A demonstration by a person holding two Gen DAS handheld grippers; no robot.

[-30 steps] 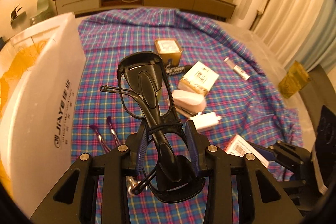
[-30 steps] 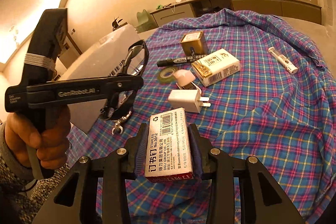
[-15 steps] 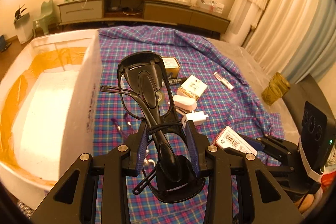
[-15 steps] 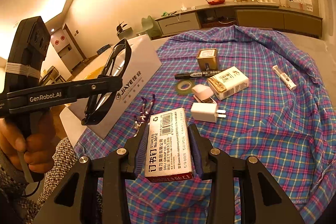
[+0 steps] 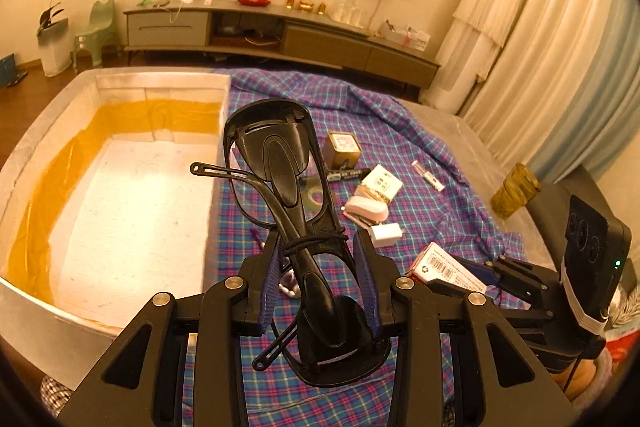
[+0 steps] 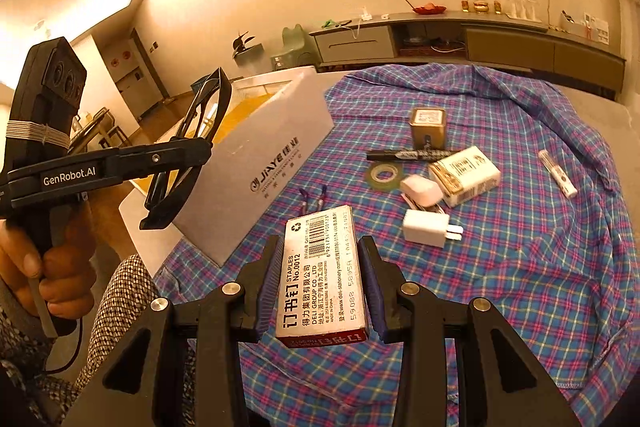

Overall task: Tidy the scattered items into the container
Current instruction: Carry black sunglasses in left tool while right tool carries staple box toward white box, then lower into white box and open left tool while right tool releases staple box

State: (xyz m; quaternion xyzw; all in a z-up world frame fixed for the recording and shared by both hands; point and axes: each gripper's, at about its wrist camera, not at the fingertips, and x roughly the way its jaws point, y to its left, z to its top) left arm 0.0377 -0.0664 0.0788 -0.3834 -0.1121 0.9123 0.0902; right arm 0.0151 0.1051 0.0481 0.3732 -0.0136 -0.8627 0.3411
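My left gripper (image 5: 316,255) is shut on black glasses (image 5: 280,163), held in the air beside the right wall of the white foam container (image 5: 132,203), whose inside has yellow lining. In the right wrist view the glasses (image 6: 188,151) hang in front of the container (image 6: 276,151). My right gripper (image 6: 320,267) is shut on a staples box (image 6: 320,275), above the plaid cloth; it shows in the left wrist view (image 5: 444,267) at the right.
On the plaid cloth (image 6: 520,267) lie a white charger (image 6: 428,227), pink stapler (image 6: 420,189), white carton (image 6: 466,175), black marker (image 6: 408,155), tape roll (image 6: 384,175), gold tin (image 6: 428,127), small tube (image 6: 558,179) and purple-tipped tweezers (image 6: 312,197).
The left gripper has risen and moved back with the glasses, so the container's inside now shows. The right gripper has risen a little with the staples box.
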